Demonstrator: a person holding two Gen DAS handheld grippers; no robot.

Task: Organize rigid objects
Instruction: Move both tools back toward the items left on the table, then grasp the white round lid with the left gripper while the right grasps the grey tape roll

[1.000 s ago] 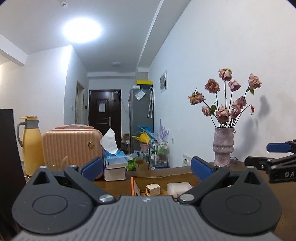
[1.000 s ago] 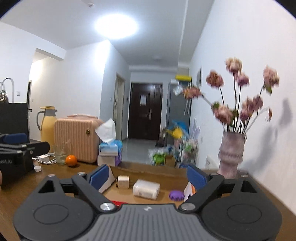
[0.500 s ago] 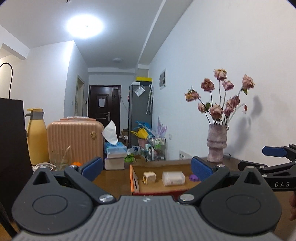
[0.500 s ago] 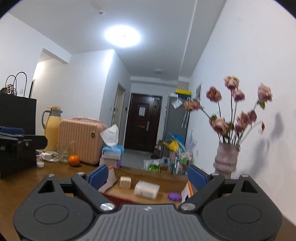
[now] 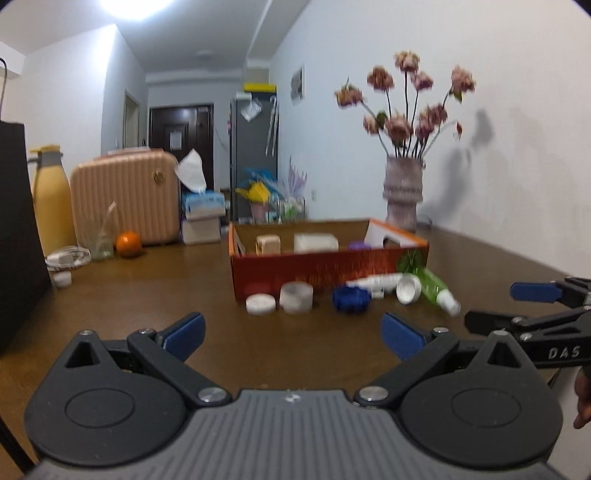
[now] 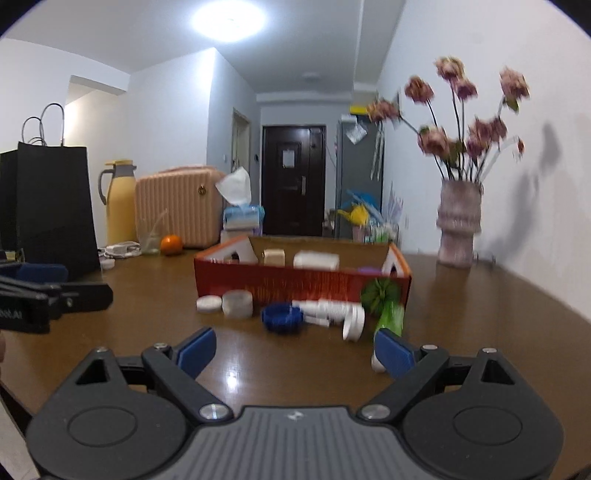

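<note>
Currently both the left gripper (image 5: pixel 291 332) and the right gripper (image 6: pixel 293 352) hover with fingers spread, holding nothing. Bare brown table (image 5: pixel 147 295) lies between them and the row of caps, blue lid (image 6: pixel 282 317) and bottles along the red cardboard box's (image 6: pixel 295 284) near wall.

Bright ceiling light (image 6: pixel 229 18), motion blur, fisheye-warped edges.

Bare table (image 5: pixel 288 350) ahead; small items (image 5: pixel 351 299) crowd front of red box (image 5: pixel 317 269).
</note>
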